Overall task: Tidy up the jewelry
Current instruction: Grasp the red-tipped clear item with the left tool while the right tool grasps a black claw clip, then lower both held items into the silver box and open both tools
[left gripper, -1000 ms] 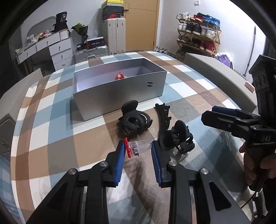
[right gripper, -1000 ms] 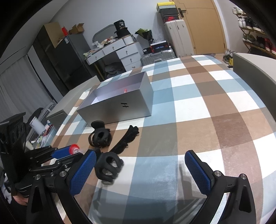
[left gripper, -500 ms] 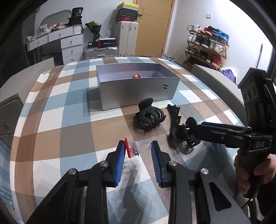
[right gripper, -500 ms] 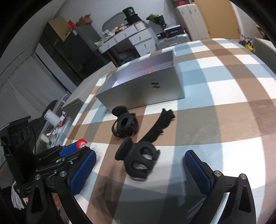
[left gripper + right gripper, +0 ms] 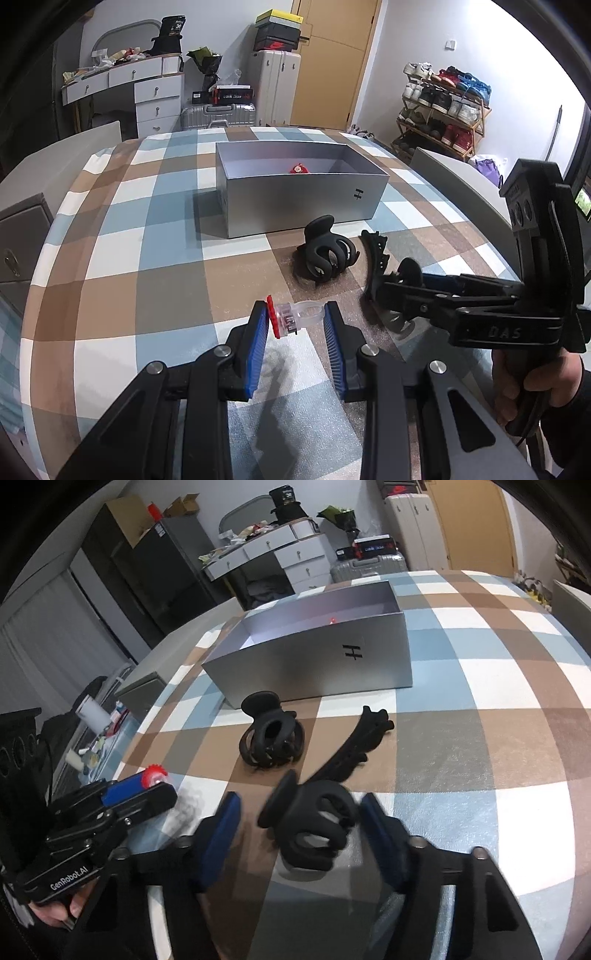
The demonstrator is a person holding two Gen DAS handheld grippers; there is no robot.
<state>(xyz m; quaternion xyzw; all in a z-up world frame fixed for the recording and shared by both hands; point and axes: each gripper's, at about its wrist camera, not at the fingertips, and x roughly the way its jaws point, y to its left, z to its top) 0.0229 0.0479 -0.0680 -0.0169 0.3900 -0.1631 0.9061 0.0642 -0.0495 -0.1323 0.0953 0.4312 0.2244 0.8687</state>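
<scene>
Left tool (image 5: 295, 326) clamped, right tool (image 5: 301, 823) agape.

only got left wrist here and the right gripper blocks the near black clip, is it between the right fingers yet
Observer: Yes. In the right wrist view the near black claw clip sits on the table between the open fingers of the right gripper, with a gap showing on one side, so it is not pinched yet.
Operator: ok and the ring top, i only see it edge on
Observer: The right wrist view faces it. The ring in the left gripper has a round red top with a toothed rim.
</scene>
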